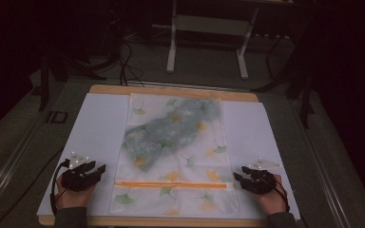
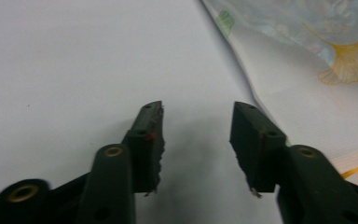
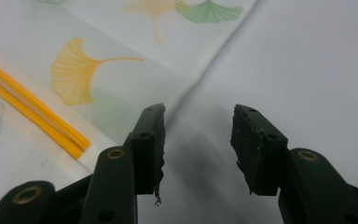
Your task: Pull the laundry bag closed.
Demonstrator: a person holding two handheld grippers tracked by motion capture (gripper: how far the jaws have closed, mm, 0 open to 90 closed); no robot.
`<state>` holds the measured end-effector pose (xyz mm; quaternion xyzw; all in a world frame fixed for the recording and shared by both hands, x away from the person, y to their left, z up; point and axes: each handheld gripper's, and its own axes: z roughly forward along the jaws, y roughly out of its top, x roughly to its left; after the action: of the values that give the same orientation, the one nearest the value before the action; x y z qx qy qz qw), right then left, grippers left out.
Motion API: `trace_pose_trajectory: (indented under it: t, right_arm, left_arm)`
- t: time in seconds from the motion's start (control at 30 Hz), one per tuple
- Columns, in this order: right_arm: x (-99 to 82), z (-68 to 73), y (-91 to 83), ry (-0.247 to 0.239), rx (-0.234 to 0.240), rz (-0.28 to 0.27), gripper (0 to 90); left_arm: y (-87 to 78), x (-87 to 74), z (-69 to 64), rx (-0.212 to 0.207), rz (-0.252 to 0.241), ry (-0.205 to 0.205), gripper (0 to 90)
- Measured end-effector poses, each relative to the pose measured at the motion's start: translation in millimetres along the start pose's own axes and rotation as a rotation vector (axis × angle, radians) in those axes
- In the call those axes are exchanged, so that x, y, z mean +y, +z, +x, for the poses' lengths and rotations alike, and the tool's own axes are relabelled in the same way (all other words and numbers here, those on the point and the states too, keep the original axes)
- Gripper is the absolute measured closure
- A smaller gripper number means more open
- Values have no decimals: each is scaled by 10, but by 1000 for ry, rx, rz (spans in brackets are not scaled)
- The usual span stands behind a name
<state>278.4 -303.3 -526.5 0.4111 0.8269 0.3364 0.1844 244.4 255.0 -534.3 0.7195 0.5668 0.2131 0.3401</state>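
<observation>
A white mesh bag (image 1: pixel 176 156) printed with green and yellow ginkgo leaves lies flat on the table's middle, with a grey-green cloth (image 1: pixel 173 130) showing through its upper half. An orange zipper (image 1: pixel 171 185) runs across the bag near its front end. My left gripper (image 1: pixel 100 169) rests open on the white sheet just left of the bag's edge (image 2: pixel 261 100), nothing between its jaws. My right gripper (image 1: pixel 237 178) rests open just right of the bag, by the zipper's end (image 3: pixel 77 144), its jaws empty too.
A white sheet (image 1: pixel 100 128) covers a wooden tabletop (image 1: pixel 171 90) under the bag. Beyond the table stands a white metal frame (image 1: pixel 209 38) on a dark floor with cables. Bare sheet lies on both sides of the bag.
</observation>
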Motion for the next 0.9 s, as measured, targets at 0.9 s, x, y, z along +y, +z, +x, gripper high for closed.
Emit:
trace_pose_trajectory:
  t: [0.9]
  right_arm:
    - [168,254,77,-78,86,1,539]
  left_arm:
    - [-55,16,-11,-39,-9,36,539]
